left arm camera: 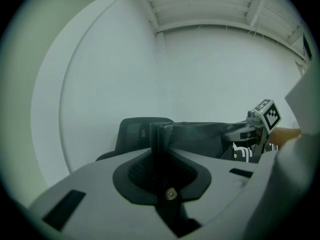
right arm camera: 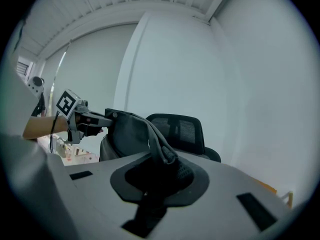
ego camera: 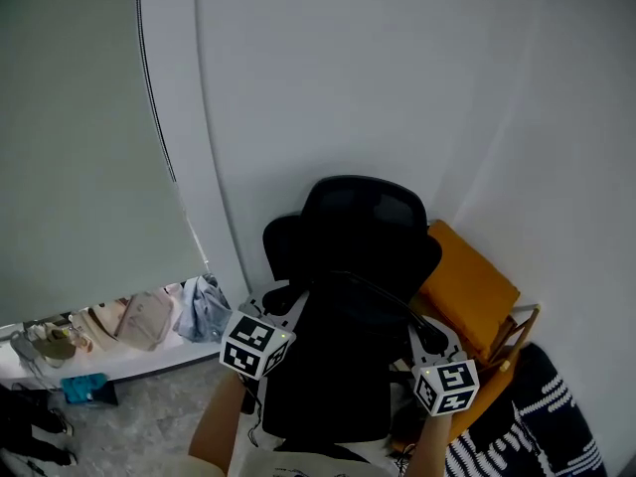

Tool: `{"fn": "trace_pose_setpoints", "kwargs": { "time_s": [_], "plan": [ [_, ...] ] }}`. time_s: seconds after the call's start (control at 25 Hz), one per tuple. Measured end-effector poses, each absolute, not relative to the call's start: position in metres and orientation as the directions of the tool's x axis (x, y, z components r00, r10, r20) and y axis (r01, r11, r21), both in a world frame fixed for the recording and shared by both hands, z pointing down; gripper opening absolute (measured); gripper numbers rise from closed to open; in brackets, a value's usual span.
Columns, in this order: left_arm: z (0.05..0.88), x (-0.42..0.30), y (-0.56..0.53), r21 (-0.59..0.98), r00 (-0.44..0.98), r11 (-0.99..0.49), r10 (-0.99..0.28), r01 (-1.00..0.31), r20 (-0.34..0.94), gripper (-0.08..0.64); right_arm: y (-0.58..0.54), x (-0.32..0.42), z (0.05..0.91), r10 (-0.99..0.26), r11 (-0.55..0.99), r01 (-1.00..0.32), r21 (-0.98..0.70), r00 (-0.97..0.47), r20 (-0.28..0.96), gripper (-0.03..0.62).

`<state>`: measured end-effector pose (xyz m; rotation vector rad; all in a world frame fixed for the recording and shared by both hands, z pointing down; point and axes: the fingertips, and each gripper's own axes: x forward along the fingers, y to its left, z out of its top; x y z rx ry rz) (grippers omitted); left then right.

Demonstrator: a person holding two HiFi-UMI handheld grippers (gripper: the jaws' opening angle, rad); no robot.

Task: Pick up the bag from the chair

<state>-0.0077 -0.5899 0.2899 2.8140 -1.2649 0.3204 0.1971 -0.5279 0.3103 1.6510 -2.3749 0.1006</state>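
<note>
Me: White wall curves into a corner across the upper half of the head view, and I look steeply down along it. Closest to me, at the bottom edge, are my forearms.

Visitor: And the tongs?

Me: Both are clamped. My left gripper has its jaws pinched together on one edge of the black bag, dead centre in the left gripper view. My right gripper is closed on a strap at the bag's other end, and the fabric bunches right where the jaws meet.

Visitor: So where is the bag?

Me: Strung between the two grippers, in the lower middle of the head view, hanging in front of the office chair. Each gripper view shows the bag's top stretching across to the other gripper, about level with the top of the chair's mesh back. Whether its bottom is clear of the seat I cannot tell — bag and chair are both black and run together.

Visitor: What lies beyond?

Me: Just to the right of the office chair stands an orange chair with a wooden frame, close to the wall. Below it, in the lower right corner, is some black-and-white striped cloth. At the lower left runs a white ledge carrying a beige pouch and a bundle of blue-grey fabric. Farthest off, at the upper left, hangs a grey roller blind — its bead chain drops along its right edge.
</note>
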Motion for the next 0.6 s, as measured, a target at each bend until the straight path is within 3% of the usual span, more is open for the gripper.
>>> {"fn": "trace_pose_setpoints", "kwargs": {
  "time_s": [0.6],
  "plan": [
    [0.280,-0.025,-0.583,-0.049,0.623,-0.639,-0.762,-0.768,0.180,0.054,-0.527,0.181,0.298,-0.906,0.386,-0.917,0.102,-0.355,0.232,0.063]
  ]
}}
